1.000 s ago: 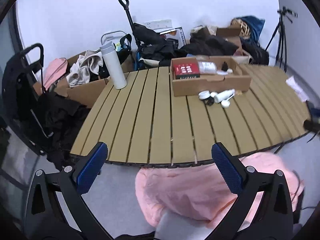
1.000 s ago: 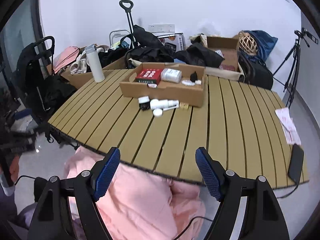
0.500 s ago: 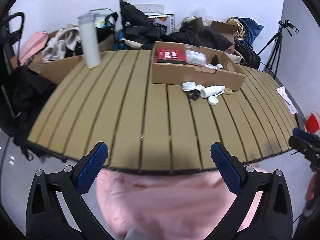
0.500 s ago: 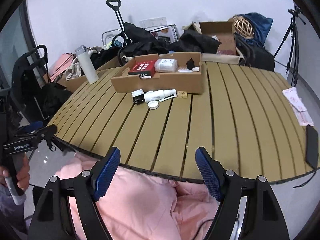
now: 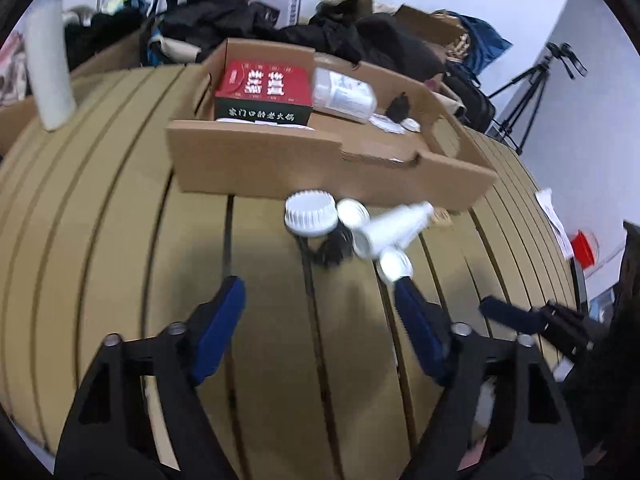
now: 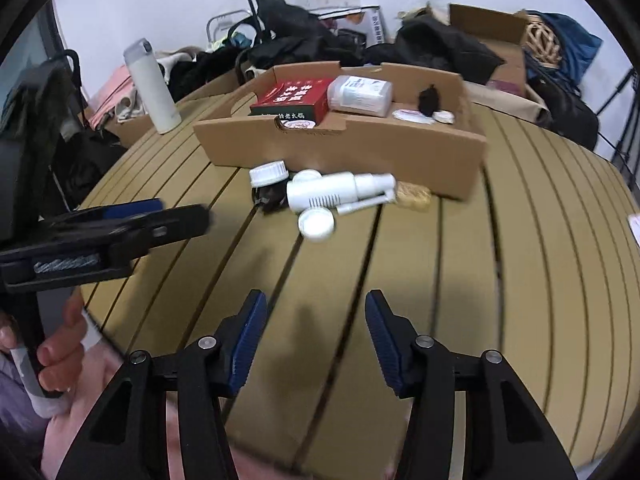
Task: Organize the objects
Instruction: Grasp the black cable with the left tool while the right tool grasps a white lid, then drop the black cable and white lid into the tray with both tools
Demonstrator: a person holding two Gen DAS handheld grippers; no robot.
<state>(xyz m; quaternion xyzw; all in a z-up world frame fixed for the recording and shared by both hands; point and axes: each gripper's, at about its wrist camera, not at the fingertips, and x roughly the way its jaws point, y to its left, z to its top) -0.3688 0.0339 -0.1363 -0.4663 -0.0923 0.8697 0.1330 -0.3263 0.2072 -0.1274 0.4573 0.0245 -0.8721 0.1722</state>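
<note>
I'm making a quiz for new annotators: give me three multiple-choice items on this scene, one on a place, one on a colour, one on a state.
1. Where does the white spray bottle lie?
A. inside the cardboard box
B. on the table in front of the cardboard box
C. on the floor

2. What colour is the top of the printed carton in the box?
A. red
B. yellow
C. blue

3. How do the left gripper and right gripper stand?
A. both open and empty
B. both shut on a cap
C. one holds the bottle

Key: B, it rests on the slats before the box's front wall; A, its top face is red; A, the fingers stand apart with nothing between.
</note>
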